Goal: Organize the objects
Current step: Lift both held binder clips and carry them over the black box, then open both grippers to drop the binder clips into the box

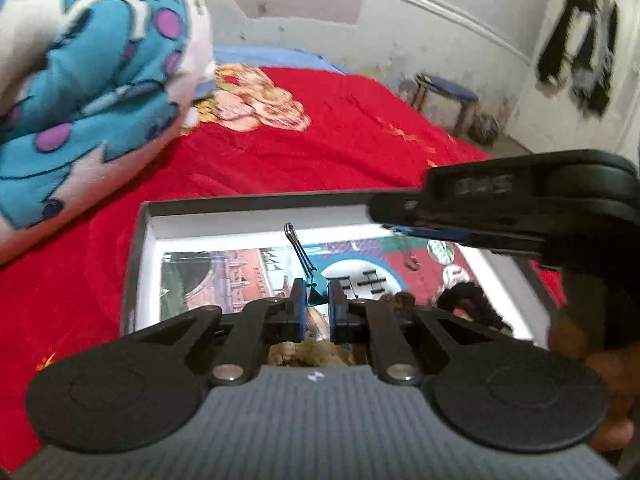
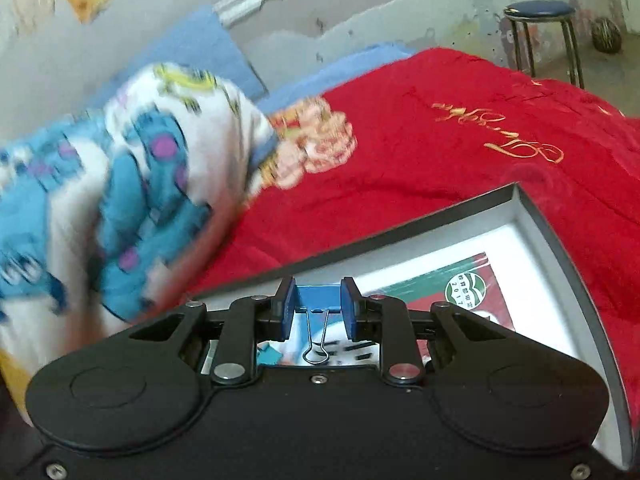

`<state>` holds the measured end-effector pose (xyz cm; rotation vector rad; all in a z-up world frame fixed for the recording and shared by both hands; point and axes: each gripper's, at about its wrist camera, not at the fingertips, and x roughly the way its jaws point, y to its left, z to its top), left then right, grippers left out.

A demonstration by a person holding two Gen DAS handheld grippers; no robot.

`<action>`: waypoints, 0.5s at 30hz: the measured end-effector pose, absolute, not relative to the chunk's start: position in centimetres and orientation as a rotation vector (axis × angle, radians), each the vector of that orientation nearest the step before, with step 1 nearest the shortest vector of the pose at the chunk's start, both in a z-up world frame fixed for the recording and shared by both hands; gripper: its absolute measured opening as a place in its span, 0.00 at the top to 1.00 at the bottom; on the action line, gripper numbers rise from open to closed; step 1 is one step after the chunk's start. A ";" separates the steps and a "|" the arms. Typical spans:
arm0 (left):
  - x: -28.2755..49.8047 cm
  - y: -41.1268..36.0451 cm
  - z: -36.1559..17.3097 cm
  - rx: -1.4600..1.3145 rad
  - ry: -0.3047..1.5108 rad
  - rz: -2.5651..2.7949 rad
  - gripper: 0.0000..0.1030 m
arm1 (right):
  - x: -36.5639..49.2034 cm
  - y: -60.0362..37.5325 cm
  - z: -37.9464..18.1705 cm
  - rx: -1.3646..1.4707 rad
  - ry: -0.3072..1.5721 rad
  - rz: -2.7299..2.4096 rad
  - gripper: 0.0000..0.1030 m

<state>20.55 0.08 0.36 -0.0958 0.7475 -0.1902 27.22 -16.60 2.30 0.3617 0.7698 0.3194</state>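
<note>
Low in both frames, over the box (image 2: 536,216) whose card reads "2017", my left gripper (image 1: 316,300) jaws clamp a teal binder clip (image 1: 314,290); my right gripper (image 2: 318,304) jaws clamp a blue binder clip (image 2: 318,296).

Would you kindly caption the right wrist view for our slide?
Right gripper clamps a blue binder clip above a grey box on the red blanket.
</note>
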 end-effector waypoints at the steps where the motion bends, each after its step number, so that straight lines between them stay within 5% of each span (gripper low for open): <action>1: 20.8 0.0 0.0 -0.092 0.755 -0.187 0.87 | 27.6 -16.3 1.8 0.361 0.787 0.322 0.77; 15: 20.6 0.2 -1.8 -0.127 0.785 -0.205 0.82 | 27.5 -14.4 -0.3 0.280 0.838 0.306 0.77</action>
